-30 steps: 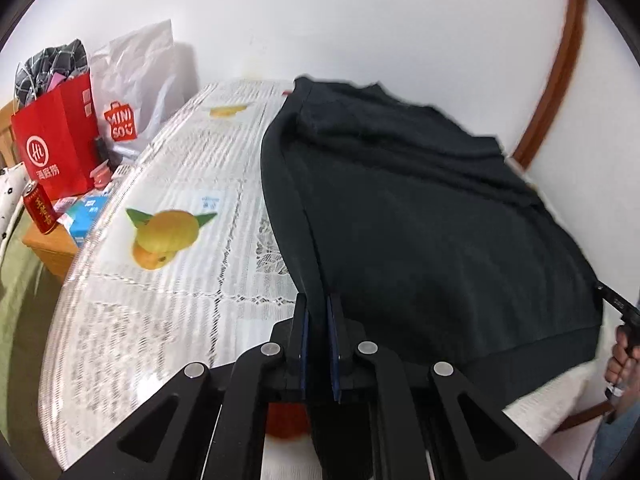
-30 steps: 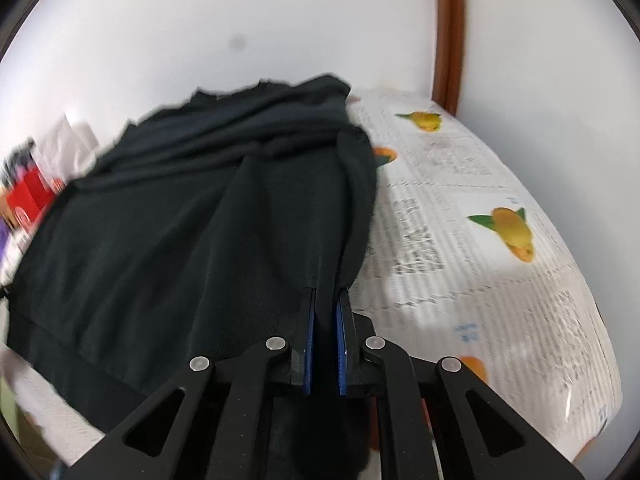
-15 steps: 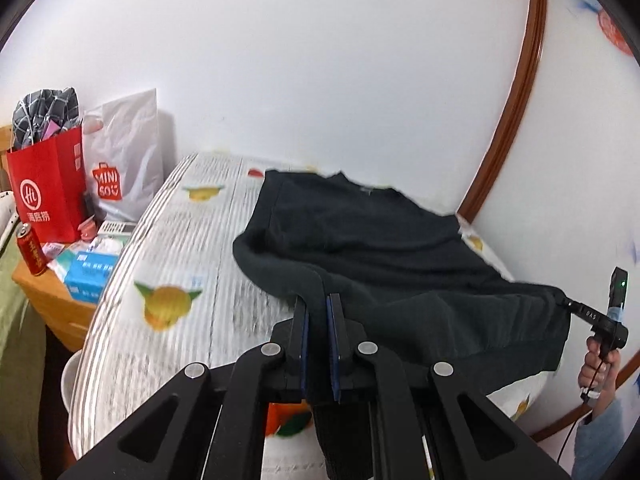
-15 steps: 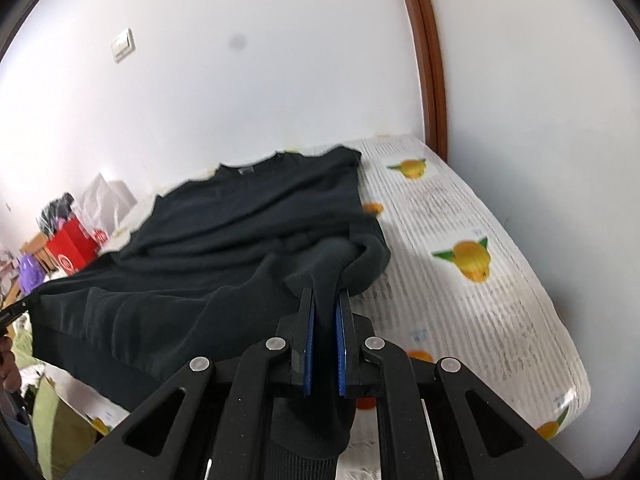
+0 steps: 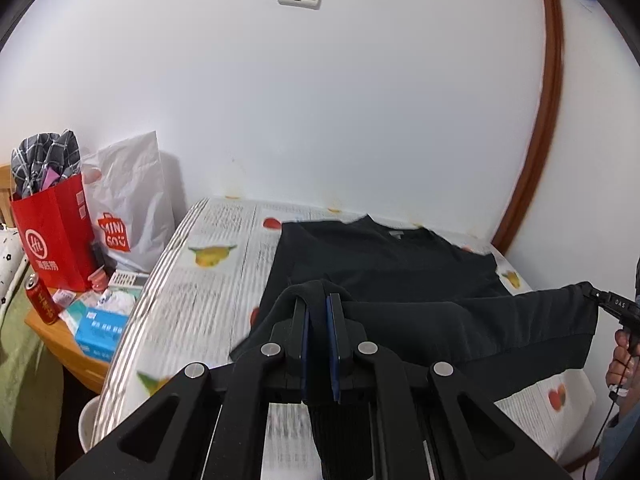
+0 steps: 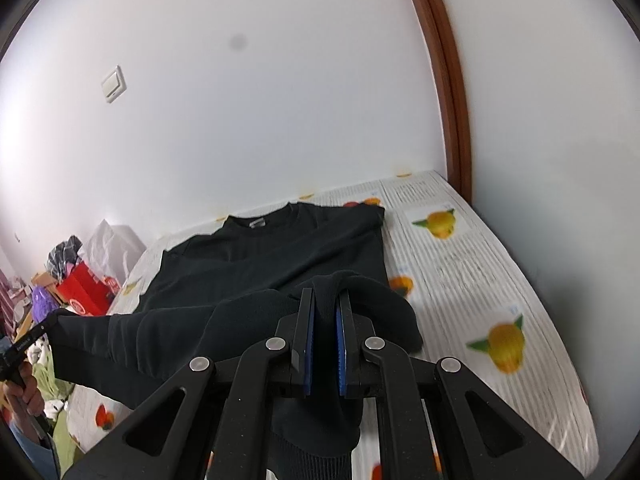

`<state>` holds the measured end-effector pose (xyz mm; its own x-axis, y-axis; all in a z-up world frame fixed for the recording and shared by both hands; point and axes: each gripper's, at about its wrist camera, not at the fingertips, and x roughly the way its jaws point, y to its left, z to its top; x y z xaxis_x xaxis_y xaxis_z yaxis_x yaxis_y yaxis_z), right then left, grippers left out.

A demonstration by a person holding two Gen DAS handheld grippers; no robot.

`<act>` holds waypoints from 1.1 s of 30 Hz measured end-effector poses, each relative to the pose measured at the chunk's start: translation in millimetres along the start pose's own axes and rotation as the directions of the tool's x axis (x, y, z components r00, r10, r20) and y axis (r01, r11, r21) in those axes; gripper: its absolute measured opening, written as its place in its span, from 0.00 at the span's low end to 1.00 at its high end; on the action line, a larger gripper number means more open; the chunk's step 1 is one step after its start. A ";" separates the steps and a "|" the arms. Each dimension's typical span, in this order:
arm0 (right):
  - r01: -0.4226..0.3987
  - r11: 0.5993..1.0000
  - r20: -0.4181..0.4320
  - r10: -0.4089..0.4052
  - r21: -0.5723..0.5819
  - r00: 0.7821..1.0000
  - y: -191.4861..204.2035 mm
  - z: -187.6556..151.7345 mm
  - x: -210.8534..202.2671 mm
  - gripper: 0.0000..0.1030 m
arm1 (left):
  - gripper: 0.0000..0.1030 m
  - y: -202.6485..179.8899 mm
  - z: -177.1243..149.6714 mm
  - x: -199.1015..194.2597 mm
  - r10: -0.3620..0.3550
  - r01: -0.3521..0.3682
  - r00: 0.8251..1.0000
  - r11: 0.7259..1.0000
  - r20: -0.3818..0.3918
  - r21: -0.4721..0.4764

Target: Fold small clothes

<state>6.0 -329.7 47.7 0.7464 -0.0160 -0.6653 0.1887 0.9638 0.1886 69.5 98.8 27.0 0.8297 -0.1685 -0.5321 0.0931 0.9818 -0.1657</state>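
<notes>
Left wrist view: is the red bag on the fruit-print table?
No, the red bag stands on a lower wooden stand beside the table.

Each hand-held gripper, the left hand-held gripper (image 5: 316, 308) and the right hand-held gripper (image 6: 325, 304), comprises matte black triangulated linkage arms, four silver round pivot screws, and two narrow black fingers faced with blue pads. A blue denim sleeve (image 5: 616, 440) covers the person's wrist.

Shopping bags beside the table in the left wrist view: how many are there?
2. A red bag stuffed with clothes, and a white bag right behind it against the wall. More may be hidden.
</notes>
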 end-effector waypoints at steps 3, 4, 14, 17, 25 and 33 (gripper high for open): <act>0.004 1.000 -0.016 -0.003 0.017 1.000 -1.5 17.7 25.5 0.09 | 0.08 2.1 13.7 23.6 0.004 -0.004 1.000 1.000 -0.001 -0.023; 0.004 1.000 -0.021 -0.003 0.024 1.000 -2.6 21.7 32.5 0.09 | 0.08 2.4 18.1 33.5 0.009 -0.009 1.000 1.000 -0.008 -0.025; 0.035 0.999 -0.113 -0.032 0.024 0.993 -18.1 44.9 134.3 0.09 | 0.08 -2.2 27.6 139.7 0.109 -0.107 0.986 0.994 -0.124 0.024; 0.060 0.998 -0.153 -0.056 0.018 0.987 -22.2 40.6 164.2 0.09 | 0.08 1.7 22.5 165.2 0.121 -0.119 0.978 0.993 -0.170 0.019; 0.096 0.995 -0.219 -0.087 0.028 0.972 -35.6 25.0 209.4 0.10 | 0.10 9.4 10.3 194.6 0.132 -0.128 0.960 0.991 -0.246 0.031; 0.127 0.992 -0.238 -0.124 -0.004 0.963 -34.9 17.4 203.4 0.29 | 0.14 7.5 6.8 195.5 0.137 -0.127 0.952 0.990 -0.273 0.055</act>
<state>162.4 -371.2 -81.6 0.5437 -0.0713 -0.8363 0.2792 0.9550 0.1001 236.2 73.8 -72.6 0.6526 -0.0496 -0.7561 0.0169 0.9986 -0.0509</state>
